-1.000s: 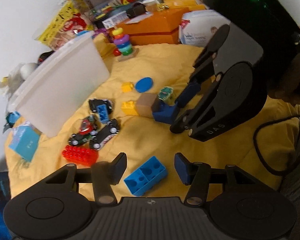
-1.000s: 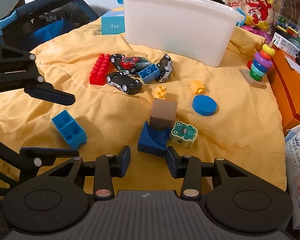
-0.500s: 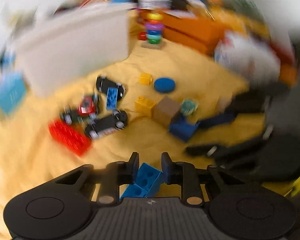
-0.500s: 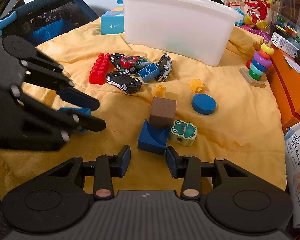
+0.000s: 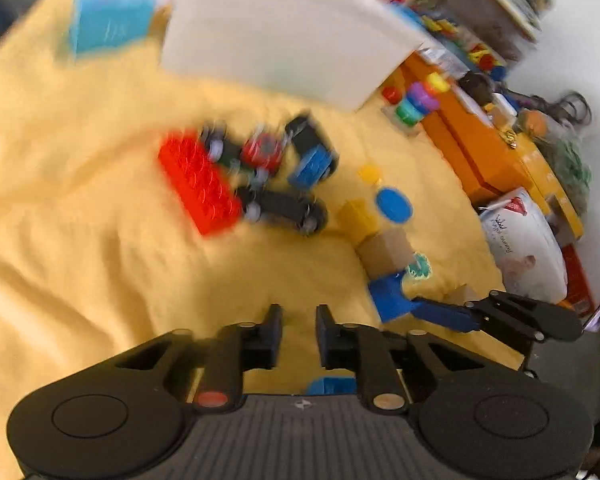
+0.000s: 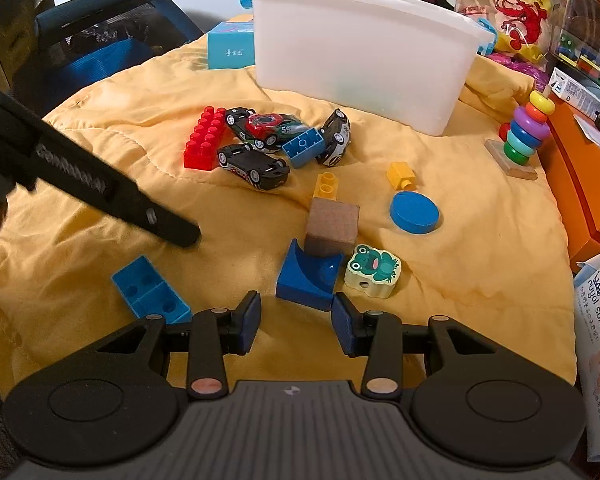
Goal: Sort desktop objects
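Just clenched the left gripper [image 5: 298,320] on nothing, beside the blue brick [image 6: 150,292]. Holding the right gripper [image 6: 296,320] released, just short of the arch block [image 6: 308,280].

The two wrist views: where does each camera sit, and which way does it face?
Left wrist: on the left hand-held gripper, aimed down over the yellow blanket, blurred; own fingers plus the right hand-held gripper show.
Right wrist: on that gripper, facing the white bin; own fingers plus the left one show.
Shared: red brick, toy cars, white bin.
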